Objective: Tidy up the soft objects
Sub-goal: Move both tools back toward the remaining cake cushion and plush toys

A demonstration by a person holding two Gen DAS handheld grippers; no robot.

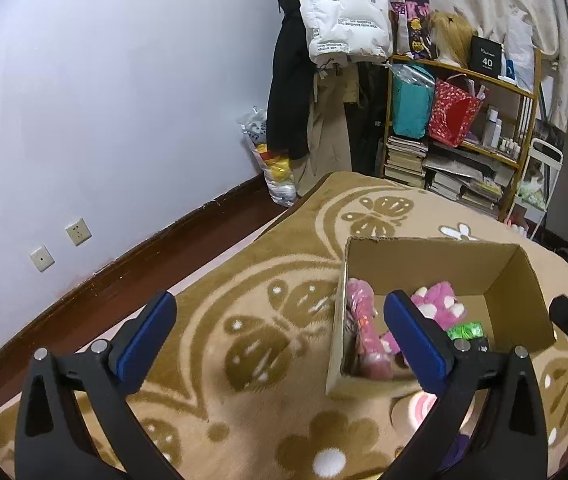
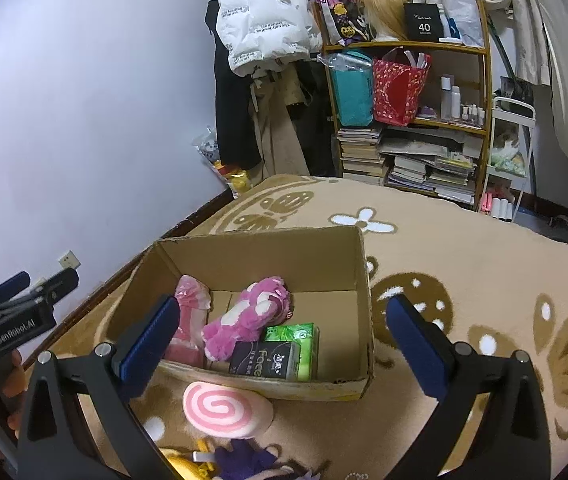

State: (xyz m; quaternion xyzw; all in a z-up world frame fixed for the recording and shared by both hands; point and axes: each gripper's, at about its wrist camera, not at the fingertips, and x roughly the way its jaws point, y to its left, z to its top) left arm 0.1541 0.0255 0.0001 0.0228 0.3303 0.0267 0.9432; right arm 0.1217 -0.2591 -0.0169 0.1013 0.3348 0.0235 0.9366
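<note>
My right gripper (image 2: 280, 336) and left gripper (image 1: 280, 336) hang wide, empty; swirl cushion (image 2: 226, 410) waits outside the box's (image 2: 359, 280) near wall, unpacked.

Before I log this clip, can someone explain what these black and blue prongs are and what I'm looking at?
Each picture comes from a camera on a hand-held claw; a person carries one in each hand. The left claw and right claw are both open and hold nothing. On the patterned blanket stands an open cardboard box containing a pink plush toy, a pink bundle and tissue packs. A pink swirl cushion lies outside, just in front of the box.
</note>
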